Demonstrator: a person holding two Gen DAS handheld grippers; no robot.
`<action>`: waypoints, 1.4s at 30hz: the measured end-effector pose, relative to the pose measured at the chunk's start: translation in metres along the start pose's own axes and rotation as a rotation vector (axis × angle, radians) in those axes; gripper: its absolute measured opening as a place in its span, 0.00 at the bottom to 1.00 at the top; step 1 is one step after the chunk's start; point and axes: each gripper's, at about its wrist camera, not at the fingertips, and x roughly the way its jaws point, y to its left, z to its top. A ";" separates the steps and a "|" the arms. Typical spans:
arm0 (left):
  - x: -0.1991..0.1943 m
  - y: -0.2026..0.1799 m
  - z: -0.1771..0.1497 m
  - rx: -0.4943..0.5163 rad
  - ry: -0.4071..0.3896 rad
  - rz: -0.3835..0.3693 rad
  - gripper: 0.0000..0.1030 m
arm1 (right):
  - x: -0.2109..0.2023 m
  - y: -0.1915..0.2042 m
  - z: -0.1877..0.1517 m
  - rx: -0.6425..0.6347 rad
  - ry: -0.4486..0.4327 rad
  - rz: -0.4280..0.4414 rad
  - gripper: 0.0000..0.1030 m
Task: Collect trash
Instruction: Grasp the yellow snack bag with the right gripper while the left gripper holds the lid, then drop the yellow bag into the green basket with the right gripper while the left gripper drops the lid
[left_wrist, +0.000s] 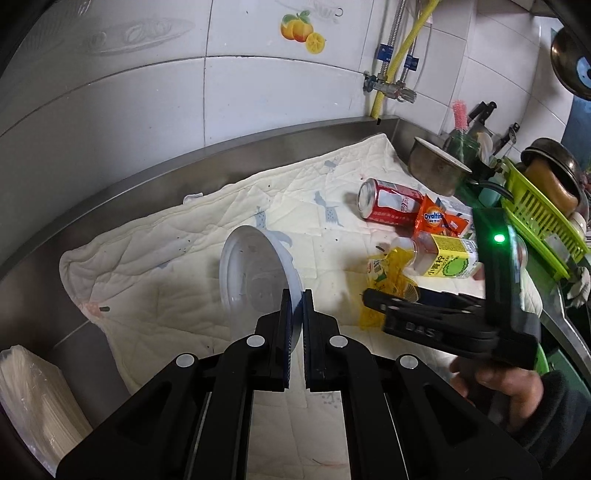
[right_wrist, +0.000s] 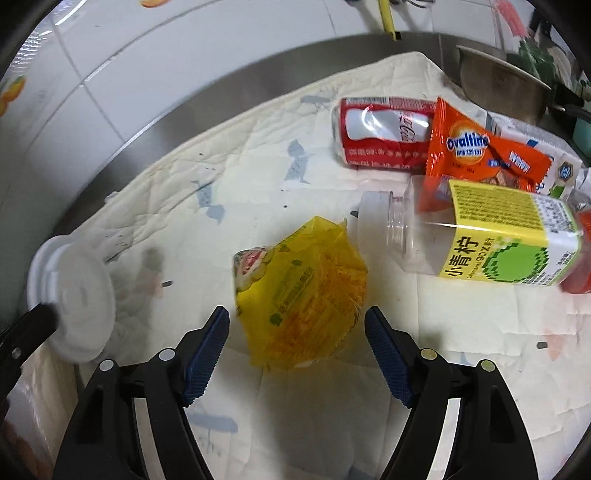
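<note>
R gripper (right_wrist: 297, 325) wide open, empty; yellow wrapper (right_wrist: 301, 295) dead ahead btwn its fingertips, not yet touched, long axis slanting fwd-left. L gripper (left_wrist: 295, 306) pinched on plastic lid (left_wrist: 255, 273) rim, held up.

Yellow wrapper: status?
Left gripper shut on plastic lid. Right gripper open, jaws flanking yellow wrapper, not gripping. Clear bottle close beside it.

Your left wrist view looks down across the quilted cloth (left_wrist: 177, 243) toward the tiled wall, your right wrist view sits nearer, facing the yellow wrapper (right_wrist: 299, 295), both sharing red can (left_wrist: 388, 206).
</note>
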 end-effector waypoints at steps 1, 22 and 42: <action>0.000 0.000 0.000 0.001 0.000 -0.001 0.04 | 0.004 0.000 0.000 0.010 0.005 0.001 0.64; -0.019 -0.069 0.005 0.128 -0.026 -0.114 0.04 | -0.107 -0.044 -0.050 0.070 -0.134 0.015 0.48; -0.022 -0.280 -0.050 0.454 0.107 -0.532 0.04 | -0.240 -0.240 -0.234 0.379 -0.120 -0.497 0.52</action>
